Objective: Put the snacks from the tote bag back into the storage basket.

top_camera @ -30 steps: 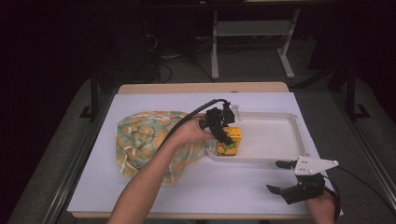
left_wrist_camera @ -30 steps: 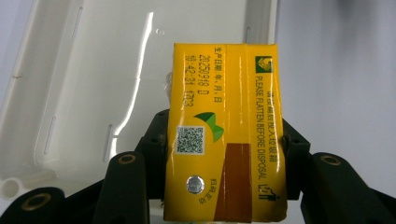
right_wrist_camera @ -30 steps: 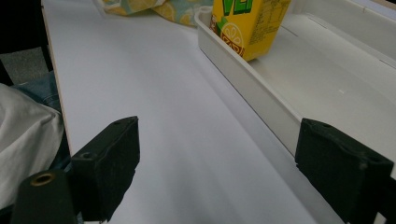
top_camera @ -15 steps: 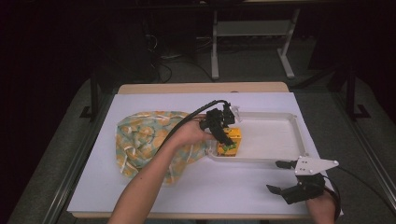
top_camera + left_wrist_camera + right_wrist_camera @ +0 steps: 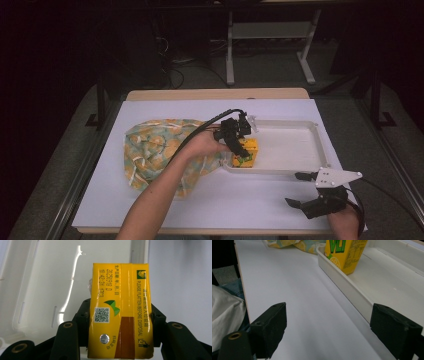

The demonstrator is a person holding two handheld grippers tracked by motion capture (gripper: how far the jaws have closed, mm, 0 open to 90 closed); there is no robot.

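Overhead, my left gripper (image 5: 242, 150) is clamped on the yellow juice carton (image 5: 246, 153), which stands in the white tray (image 5: 295, 131) at its nine o'clock end. At nine o'clock of the tray lies the patterned cloth bag (image 5: 155, 150). My right gripper (image 5: 302, 189) rests at five o'clock, jaws wide, holding nothing.

Left gripper view: both jaws press the carton's (image 5: 120, 312) sides over the tray (image 5: 50, 285).

Right gripper view: jaws spread, carton (image 5: 344, 252) at one o'clock in the tray (image 5: 342, 282).

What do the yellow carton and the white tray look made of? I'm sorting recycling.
Yellow carton: likely coated paperboard, glossy, with sharp folds, printed text and a foil straw-hole seal. White tray: seemingly moulded plastic, smooth and shiny, with rounded rim and bright glare.
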